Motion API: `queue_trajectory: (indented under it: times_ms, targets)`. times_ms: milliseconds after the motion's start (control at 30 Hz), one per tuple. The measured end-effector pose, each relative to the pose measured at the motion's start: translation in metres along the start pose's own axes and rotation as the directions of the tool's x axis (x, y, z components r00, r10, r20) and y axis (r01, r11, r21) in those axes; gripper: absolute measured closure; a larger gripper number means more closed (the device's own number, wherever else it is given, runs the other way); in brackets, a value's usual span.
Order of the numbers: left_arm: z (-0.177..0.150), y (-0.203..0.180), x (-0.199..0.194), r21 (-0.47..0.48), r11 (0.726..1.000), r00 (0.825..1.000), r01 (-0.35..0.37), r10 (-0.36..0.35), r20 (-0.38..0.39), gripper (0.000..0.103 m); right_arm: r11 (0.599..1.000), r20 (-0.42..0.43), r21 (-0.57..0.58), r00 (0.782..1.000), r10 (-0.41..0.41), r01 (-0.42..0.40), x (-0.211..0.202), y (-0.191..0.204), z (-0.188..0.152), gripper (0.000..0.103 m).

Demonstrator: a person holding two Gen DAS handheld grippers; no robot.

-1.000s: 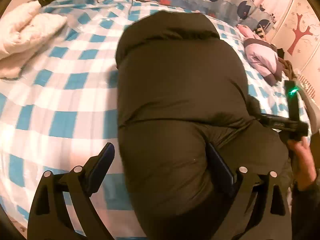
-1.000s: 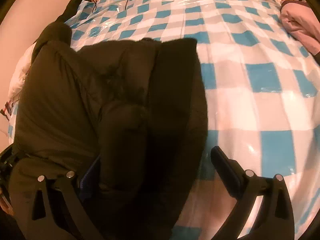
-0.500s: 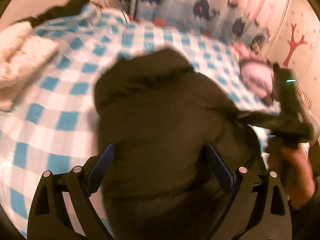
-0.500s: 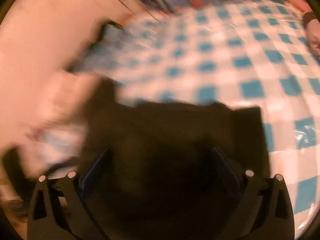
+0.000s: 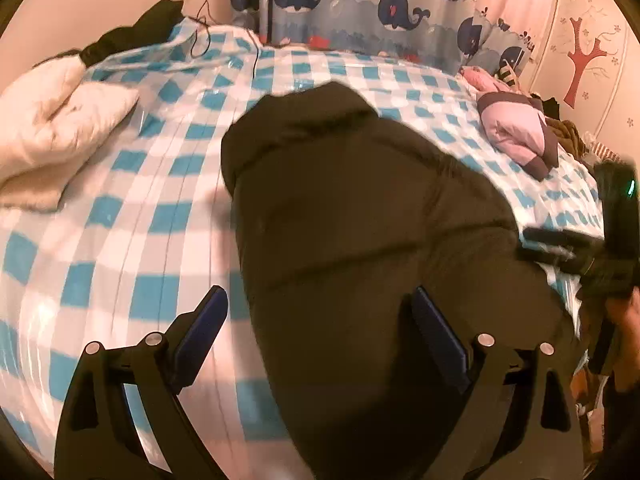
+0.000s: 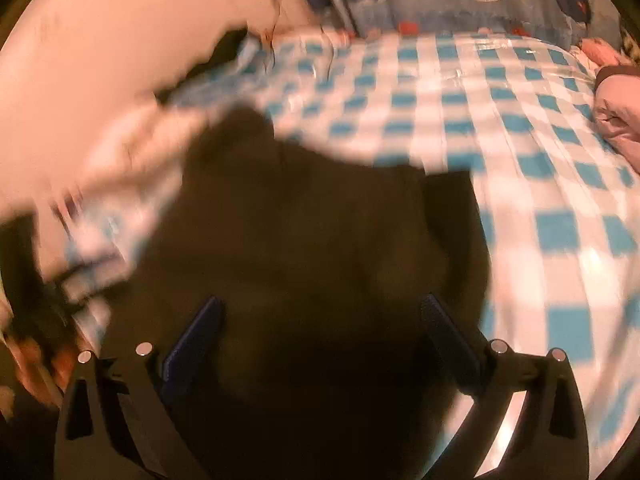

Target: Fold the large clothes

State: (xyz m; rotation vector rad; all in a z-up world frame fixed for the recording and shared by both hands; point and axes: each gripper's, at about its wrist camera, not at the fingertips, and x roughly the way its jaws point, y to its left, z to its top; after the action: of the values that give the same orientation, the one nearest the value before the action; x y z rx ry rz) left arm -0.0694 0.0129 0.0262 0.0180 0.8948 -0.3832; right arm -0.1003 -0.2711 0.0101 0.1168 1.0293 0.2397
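Note:
A dark puffy jacket (image 5: pixel 360 220) lies folded lengthwise on the blue-and-white checked bed cover (image 5: pixel 132 216), collar end toward the far side. My left gripper (image 5: pixel 320 316) hovers open over the near end of the jacket, holding nothing. At the jacket's right edge a hand (image 5: pixel 630 320) holds my right gripper (image 5: pixel 560 244), seen here from the side. The right wrist view is blurred: the jacket (image 6: pixel 320 240) fills its middle, and the right gripper (image 6: pixel 322 320) stands open above it with nothing between its fingers.
A white fluffy blanket (image 5: pixel 52 128) sits at the left of the bed. A pink and purple garment (image 5: pixel 516 132) lies at the right. A whale-print curtain (image 5: pixel 380 12) hangs behind, with a black item (image 5: pixel 136 32) and a cable (image 5: pixel 256 52) at the back left.
Both grippers have drawn back and tilted up from the jacket, so more of the bed and curtain shows. The right view swung quickly and is blurred. Both stay open.

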Motion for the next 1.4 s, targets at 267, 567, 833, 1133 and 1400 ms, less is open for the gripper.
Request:
queue_trajectory:
  times_ms: [267,567,833,1133,1400]
  targets:
    - [-0.016,-0.029,-0.005,0.043,0.999,0.999,-0.016,0.017,-0.036,0.013,0.996,-0.023,0.038,0.996,-0.085,0.086,-0.003,-0.008,-0.015,0.007]
    - [-0.041,-0.051,-0.006,0.126,0.990,0.995,-0.065,0.074,-0.063,0.013,0.994,-0.068,0.085,0.996,-0.065,0.070,-0.003,-0.018,-0.025,0.007]
    - [-0.047,-0.059,-0.020,0.177,0.975,0.990,-0.135,0.139,-0.008,0.013,0.991,0.164,0.130,0.985,-0.055,0.034,-0.029,-0.014,0.018,0.007]
    - [-0.051,-0.066,-0.031,0.214,0.961,0.984,-0.177,0.175,0.030,0.013,0.980,-0.040,0.196,0.999,-0.021,0.029,0.040,-0.031,0.021,0.007]
    - [-0.053,-0.070,-0.043,0.226,0.952,0.979,-0.205,0.196,0.064,0.013,0.923,0.063,0.370,0.994,0.084,-0.101,0.006,-0.082,0.009,0.007]
